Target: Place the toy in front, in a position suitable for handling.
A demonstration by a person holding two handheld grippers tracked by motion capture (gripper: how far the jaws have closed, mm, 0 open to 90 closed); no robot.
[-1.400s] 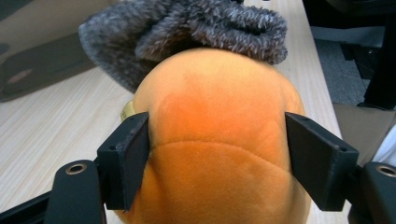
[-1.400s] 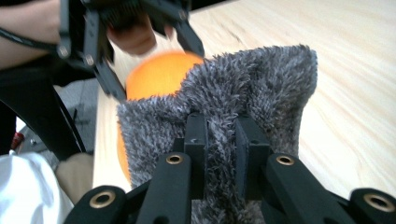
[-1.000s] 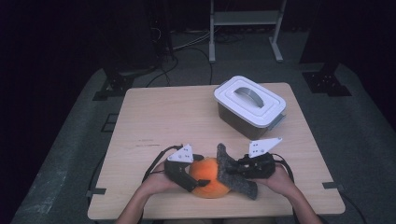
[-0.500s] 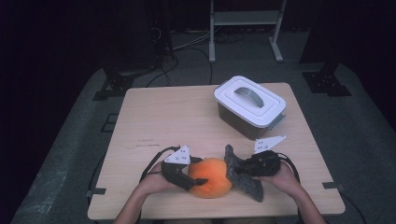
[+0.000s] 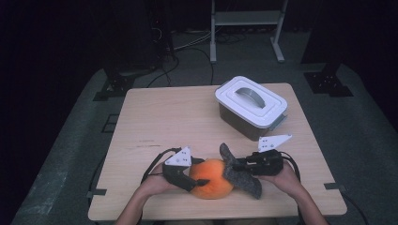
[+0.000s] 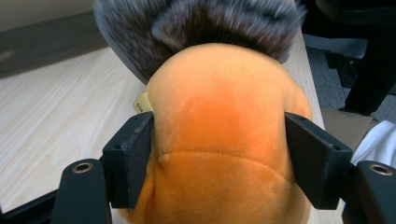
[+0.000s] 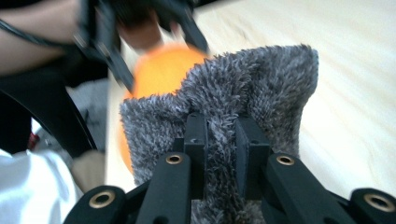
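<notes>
— Where does it all stand on your left?

— My left tool point(image 5: 195, 180) is clamped across the orange plush body point(image 5: 213, 178), one jaw on each flank. In the left gripper view the black pads press into the soft fabric, so the jaws stand fairly wide but full of toy. The toy lies on the surface point(image 5: 187, 117) near my edge, just between my two hands.

— And on the right?

— My right tool point(image 5: 237, 165) pinches the grey fuzzy cloth point(image 5: 241, 176) that wraps the far side of the orange body. In the right gripper view the jaws stand narrow, with a fold of grey pile bunched between them. The cloth touches the orange plush all along its right side.

— What does the step call for, as you judge it?

— I reckon I am working the grey cover relative to the orange body, whether on or off I cannot tell. So the left should only anchor: firm enough that the ball does not roll, not so hard that the stuffing bulges and jams the cloth. The right should move along the curve of the body rather than straight away, or the pinch may slip off the pile.

— Anything in the way?

— The white lidded box point(image 5: 251, 105) sits well apart, toward the far right, so my hands have room.
</notes>
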